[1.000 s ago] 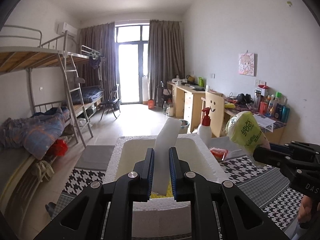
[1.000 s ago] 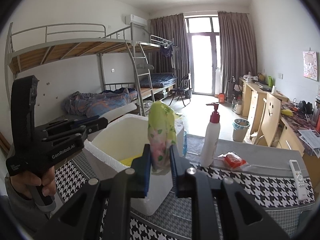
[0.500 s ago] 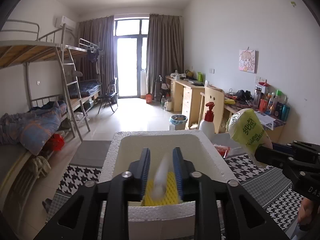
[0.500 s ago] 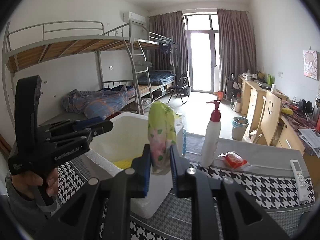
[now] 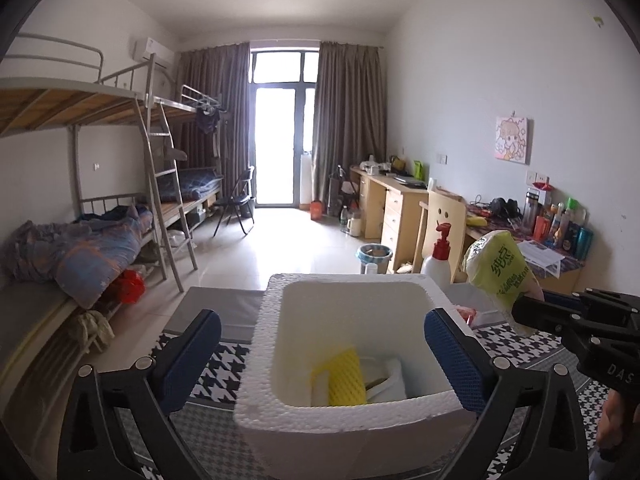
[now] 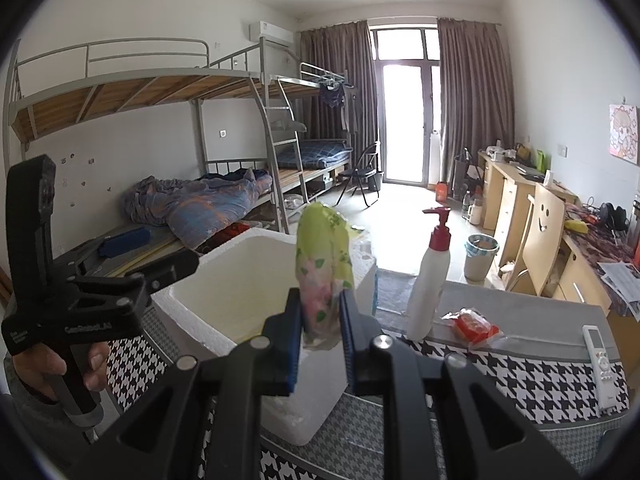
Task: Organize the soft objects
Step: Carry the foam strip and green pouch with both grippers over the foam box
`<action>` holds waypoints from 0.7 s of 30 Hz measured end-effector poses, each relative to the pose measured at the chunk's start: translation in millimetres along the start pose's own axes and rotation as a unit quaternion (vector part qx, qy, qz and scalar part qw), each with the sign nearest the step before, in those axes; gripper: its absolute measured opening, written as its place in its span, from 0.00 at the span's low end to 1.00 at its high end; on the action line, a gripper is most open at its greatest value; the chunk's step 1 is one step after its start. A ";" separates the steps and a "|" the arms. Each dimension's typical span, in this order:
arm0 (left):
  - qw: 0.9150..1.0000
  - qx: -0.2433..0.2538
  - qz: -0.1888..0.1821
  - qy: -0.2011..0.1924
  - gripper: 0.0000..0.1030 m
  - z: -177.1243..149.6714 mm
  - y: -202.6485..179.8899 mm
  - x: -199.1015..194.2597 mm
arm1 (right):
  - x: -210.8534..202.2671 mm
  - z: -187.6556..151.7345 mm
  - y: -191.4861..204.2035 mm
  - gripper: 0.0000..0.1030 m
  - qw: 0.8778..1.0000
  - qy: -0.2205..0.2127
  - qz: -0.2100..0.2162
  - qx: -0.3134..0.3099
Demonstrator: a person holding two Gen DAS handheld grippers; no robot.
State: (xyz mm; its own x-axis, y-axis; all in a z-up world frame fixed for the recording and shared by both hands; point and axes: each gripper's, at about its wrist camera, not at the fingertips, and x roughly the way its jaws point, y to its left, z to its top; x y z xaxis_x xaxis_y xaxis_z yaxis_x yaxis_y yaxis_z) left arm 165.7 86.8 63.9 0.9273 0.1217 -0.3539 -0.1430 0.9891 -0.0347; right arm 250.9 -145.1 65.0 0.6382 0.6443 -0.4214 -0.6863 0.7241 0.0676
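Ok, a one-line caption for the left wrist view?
Left gripper open over foam box holding yellow sponge; right gripper grips tissue pack.

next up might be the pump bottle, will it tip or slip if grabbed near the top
Probably tippy: the pump bottle stands tall and narrow on the tablecloth. Its smooth white plastic looks slippery. The thin red pump neck would likely pivot, so a grip on the body seems safer.

left gripper (image 5: 322,354) jaws opened; white pack (image 5: 386,376) dropped into foam box (image 5: 272,364).
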 end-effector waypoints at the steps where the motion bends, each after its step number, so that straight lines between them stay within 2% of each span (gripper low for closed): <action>1: 1.000 -0.002 0.000 -0.002 0.99 0.3 1.4 -1.2 | 0.9 0.9 1.1 0.21 1.000 0.001 0.000 -0.001; 21: 0.999 -0.012 0.034 -0.020 0.99 -4.0 24.7 -18.3 | 17.1 8.1 13.7 0.21 1.000 0.008 0.009 -0.014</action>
State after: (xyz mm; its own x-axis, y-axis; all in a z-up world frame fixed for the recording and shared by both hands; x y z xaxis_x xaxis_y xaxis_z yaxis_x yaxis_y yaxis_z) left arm 143.8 108.7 65.8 0.9284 0.1918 -0.3181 -0.2137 0.9763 -0.0350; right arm 255.2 -122.2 66.0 0.6205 0.6522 -0.4355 -0.7068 0.7057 0.0496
